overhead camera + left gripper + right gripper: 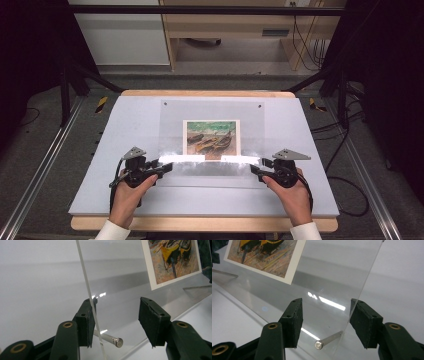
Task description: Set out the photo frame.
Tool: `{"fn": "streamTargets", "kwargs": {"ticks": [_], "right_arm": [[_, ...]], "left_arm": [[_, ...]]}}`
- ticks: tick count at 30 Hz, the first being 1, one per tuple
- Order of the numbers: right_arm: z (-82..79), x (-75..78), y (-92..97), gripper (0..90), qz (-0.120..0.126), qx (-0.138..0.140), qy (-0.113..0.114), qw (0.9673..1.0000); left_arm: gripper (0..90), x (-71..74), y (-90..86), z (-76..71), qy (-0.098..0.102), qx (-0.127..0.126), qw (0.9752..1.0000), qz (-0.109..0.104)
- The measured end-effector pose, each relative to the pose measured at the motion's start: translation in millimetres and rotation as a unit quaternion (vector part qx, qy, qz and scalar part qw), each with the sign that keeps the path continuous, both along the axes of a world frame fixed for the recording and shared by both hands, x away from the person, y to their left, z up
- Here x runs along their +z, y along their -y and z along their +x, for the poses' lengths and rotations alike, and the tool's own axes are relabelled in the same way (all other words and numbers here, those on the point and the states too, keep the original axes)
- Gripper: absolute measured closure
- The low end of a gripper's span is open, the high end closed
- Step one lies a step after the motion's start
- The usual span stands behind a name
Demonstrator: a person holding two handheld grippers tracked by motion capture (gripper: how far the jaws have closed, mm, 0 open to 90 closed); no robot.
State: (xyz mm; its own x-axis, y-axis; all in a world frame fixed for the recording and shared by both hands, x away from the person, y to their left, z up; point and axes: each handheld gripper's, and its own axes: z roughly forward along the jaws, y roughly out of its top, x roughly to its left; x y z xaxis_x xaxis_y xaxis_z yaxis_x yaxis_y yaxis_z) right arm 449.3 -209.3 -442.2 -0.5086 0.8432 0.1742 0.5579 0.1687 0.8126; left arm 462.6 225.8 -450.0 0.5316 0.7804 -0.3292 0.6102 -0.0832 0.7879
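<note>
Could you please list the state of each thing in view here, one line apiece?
Clear acrylic sheet: near edge lifted, tilted over the picture.
Boat picture: flat, beneath the sheet.
Metal standoff pin: fitted through the sheet's corner.
Left gripper: open, astride the sheet's edge.
Right gripper: open, likewise.

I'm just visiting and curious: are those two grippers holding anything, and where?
Nothing is clamped. Each open gripper, left and right, straddles a near corner of the clear sheet, by its metal peg.
</note>
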Motion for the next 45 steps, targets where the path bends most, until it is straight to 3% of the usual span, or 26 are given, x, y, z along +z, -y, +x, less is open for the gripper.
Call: {"fn": "streamTargets", "kwargs": {"ticks": [45], "right_arm": [[-20.2, -2.9, 4.3, 58.1, -0.015, 0.000, 0.011, 0.9998]], "left_arm": [[54.4, -2.6, 0.0, -18.9, 0.007, 0.004, 0.9997, 0.024]]}}
